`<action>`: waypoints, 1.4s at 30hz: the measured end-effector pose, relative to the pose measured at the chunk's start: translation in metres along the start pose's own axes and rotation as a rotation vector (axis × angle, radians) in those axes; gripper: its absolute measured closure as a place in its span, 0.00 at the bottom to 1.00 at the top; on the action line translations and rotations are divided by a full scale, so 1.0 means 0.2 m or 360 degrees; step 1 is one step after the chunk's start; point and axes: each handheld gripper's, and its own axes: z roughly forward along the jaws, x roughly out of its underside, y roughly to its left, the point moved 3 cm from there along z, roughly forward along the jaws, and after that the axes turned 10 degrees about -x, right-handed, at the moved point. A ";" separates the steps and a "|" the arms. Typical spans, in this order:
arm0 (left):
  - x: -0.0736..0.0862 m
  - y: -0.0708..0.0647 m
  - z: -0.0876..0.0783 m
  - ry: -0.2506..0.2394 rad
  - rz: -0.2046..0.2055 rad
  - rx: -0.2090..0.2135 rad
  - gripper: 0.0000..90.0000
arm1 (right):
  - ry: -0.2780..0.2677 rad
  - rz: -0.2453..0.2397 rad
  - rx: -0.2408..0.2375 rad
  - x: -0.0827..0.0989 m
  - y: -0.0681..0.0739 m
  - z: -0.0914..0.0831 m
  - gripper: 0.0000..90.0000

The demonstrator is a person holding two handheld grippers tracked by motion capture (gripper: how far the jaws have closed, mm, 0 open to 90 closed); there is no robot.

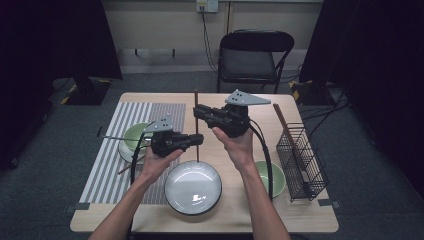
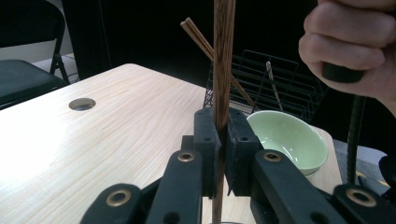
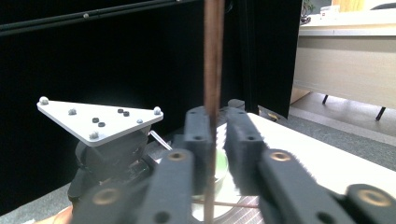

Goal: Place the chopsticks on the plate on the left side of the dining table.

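Observation:
A dark wooden chopstick (image 1: 197, 152) stands upright over the table's middle, above the white plate (image 1: 193, 186). My left gripper (image 1: 199, 140) is shut on it low down. In the left gripper view both pads press the chopstick (image 2: 223, 60), so my left gripper (image 2: 223, 127) grips it firmly. My right gripper (image 1: 196, 113) sits higher on the same stick. In the right gripper view the chopstick (image 3: 214, 56) lies against one pad with a gap to the other, so my right gripper (image 3: 217, 123) is open around it.
A black wire basket (image 1: 301, 160) at the right edge holds more chopsticks (image 1: 281, 120). A green bowl (image 1: 274, 176) sits beside it. Another green bowl (image 1: 134, 134) rests on the striped placemat (image 1: 112, 160) at left. A black chair (image 1: 255, 52) stands beyond the table.

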 end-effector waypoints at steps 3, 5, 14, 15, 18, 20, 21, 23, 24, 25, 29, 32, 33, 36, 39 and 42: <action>0.00 -0.01 0.00 0.0012 0.0009 0.0019 0.94 | 0.0040 -0.0016 -0.0005 0.02 0.00 0.01 0.83; 0.01 -0.01 0.00 0.0010 0.0006 0.0035 0.94 | 0.0065 -0.0036 -0.0019 0.02 0.00 0.02 0.91; 0.00 0.01 -0.02 -0.0060 -0.0073 0.0035 0.91 | 0.0024 0.0007 -0.0063 0.02 0.01 0.01 0.94; 0.00 0.01 -0.02 -0.0058 -0.0077 0.0044 0.91 | 0.0029 0.0006 -0.0063 0.02 0.01 0.01 0.94; 0.00 0.00 -0.01 -0.0035 -0.0030 0.0043 0.93 | 0.0013 0.0021 -0.0080 0.01 0.01 0.02 0.94; -0.01 -0.01 -0.01 -0.0025 -0.0013 0.0043 0.94 | 0.0022 0.0010 -0.0080 0.01 0.01 0.02 0.94; -0.01 -0.01 -0.01 -0.0022 -0.0010 0.0037 0.94 | 0.0024 0.0012 -0.0079 0.01 0.01 0.02 0.94; -0.01 -0.01 -0.02 -0.0022 -0.0017 0.0054 0.94 | 0.0019 0.0011 -0.0084 0.01 0.00 0.02 0.93; -0.01 -0.02 -0.03 -0.0032 -0.0023 0.0055 0.94 | 0.0018 0.0025 -0.0071 0.01 0.00 0.01 0.80; -0.02 -0.02 -0.03 -0.0041 -0.0024 0.0063 0.94 | 0.0025 0.0018 -0.0074 0.02 0.00 0.01 0.75; -0.03 0.00 -0.05 -0.0055 -0.0025 0.0049 0.94 | 0.0053 -0.0022 -0.0068 0.03 0.01 0.00 0.65; -0.03 0.02 -0.08 -0.0061 -0.0039 0.0048 0.94 | 0.0060 -0.0042 -0.0073 0.03 0.01 -0.02 0.61; -0.03 0.02 -0.08 -0.0058 -0.0040 0.0045 0.94 | 0.0064 -0.0046 -0.0070 0.04 0.01 -0.03 0.60; -0.03 0.03 -0.09 -0.0067 -0.0049 0.0032 0.94 | 0.0076 -0.0045 -0.0068 0.05 0.01 -0.05 0.58; -0.03 0.04 -0.10 -0.0068 -0.0047 0.0023 0.94 | 0.0088 -0.0049 -0.0064 0.07 0.00 -0.06 0.57; -0.03 0.05 -0.11 -0.0066 -0.0045 0.0021 0.94 | 0.0093 -0.0044 -0.0054 0.08 -0.01 -0.07 0.56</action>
